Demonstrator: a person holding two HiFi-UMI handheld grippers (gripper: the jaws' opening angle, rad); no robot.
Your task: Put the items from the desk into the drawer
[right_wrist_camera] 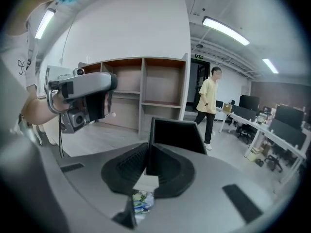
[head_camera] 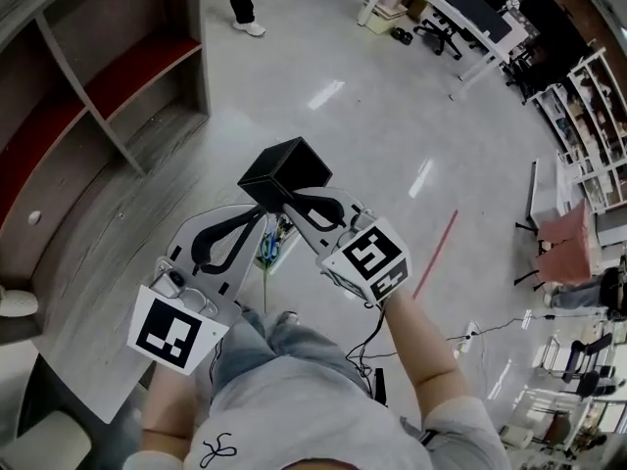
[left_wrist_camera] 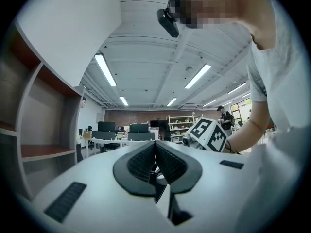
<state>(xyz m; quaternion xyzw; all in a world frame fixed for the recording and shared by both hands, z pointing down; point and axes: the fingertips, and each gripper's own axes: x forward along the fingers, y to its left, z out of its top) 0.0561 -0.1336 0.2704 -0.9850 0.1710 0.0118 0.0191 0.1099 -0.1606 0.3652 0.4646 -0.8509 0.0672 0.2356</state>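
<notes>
My right gripper [head_camera: 292, 202] is shut on a black box [head_camera: 285, 168] and holds it up in front of me over the floor. In the right gripper view the black box [right_wrist_camera: 177, 136] stands up from the closed jaws of the right gripper [right_wrist_camera: 147, 153], one edge pinched between the pads. My left gripper [head_camera: 259, 215] sits just left of it, shut, with nothing between its pads. The left gripper view shows the left gripper [left_wrist_camera: 155, 150] closed and empty, pointing at the ceiling. No drawer is in view.
A grey wooden desk [head_camera: 98, 262] curves along my left, with a shelf unit [head_camera: 118, 76] behind it and a white object [head_camera: 15, 303] at its edge. A small colourful item [head_camera: 269, 248] shows below the grippers. A person [right_wrist_camera: 209, 106] walks on the floor behind.
</notes>
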